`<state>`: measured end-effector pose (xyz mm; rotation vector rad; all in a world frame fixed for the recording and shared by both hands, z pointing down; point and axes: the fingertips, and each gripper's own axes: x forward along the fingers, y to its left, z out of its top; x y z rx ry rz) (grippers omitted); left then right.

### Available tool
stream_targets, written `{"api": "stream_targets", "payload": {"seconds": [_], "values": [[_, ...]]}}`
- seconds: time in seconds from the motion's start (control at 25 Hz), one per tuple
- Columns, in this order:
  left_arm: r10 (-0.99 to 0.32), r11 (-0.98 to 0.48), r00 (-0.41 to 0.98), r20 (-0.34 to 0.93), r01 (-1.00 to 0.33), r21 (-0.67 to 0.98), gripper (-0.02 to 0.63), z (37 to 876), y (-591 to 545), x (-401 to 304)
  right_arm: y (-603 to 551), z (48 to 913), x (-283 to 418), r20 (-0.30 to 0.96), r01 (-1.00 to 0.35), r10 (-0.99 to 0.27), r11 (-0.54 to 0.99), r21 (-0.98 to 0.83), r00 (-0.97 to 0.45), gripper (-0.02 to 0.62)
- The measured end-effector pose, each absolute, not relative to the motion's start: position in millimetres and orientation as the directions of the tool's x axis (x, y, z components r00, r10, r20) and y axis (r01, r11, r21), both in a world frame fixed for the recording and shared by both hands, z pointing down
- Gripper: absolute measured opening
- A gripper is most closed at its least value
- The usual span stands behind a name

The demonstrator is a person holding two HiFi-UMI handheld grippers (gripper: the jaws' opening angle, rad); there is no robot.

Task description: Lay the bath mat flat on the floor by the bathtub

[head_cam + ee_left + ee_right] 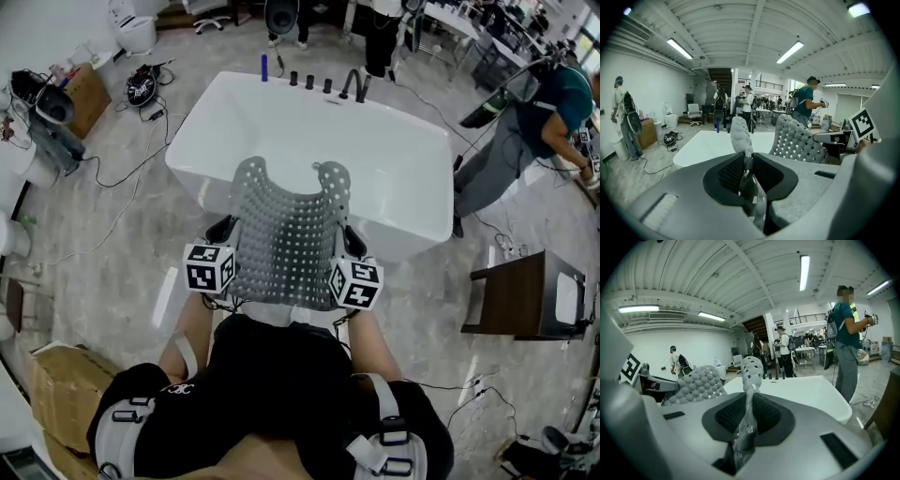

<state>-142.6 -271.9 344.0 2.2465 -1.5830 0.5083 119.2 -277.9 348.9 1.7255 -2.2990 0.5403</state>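
A grey perforated bath mat (286, 234) hangs stretched between my two grippers, in front of the white bathtub (394, 159). My left gripper (225, 234) is shut on the mat's left edge, and that edge (742, 136) rises from between its jaws. Pinching the right edge is my right gripper (349, 246), shut, with the mat (751, 371) standing up out of its jaws. The mat's far end curls upward over the tub's near rim. The mat is off the floor.
Black faucet fittings (354, 84) and a blue bottle (264, 67) stand on the tub's far rim. A person (525, 131) stands at the right beside a dark wooden table (525, 295). Cables (122, 173) run over the floor at the left. A cardboard box (61, 389) lies near left.
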Motion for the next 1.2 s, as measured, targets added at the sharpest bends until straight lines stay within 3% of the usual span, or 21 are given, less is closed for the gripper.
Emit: {"api": "stream_targets", "payload": {"seconds": [0.32, 0.76, 1.2], "values": [[-0.755, -0.449, 0.429, 0.495, -0.889, 0.086, 0.063, 358, -347, -193, -311, 357, 91, 0.383, -0.982, -0.913, 0.08, -0.169, -0.141, 0.052], [-0.652, -0.521, 0.479, 0.588, -0.846, 0.112, 0.064, 408, -382, -203, -302, 412, 129, 0.504, -0.972, -0.863, -0.135, -0.191, 0.021, 0.052], [-0.501, -0.47, 0.405, 0.765, -0.87, 0.152, 0.067, 517, -352, -212, -281, 514, 151, 0.689, -0.976, -0.725, -0.136, -0.171, -0.02, 0.052]]}}
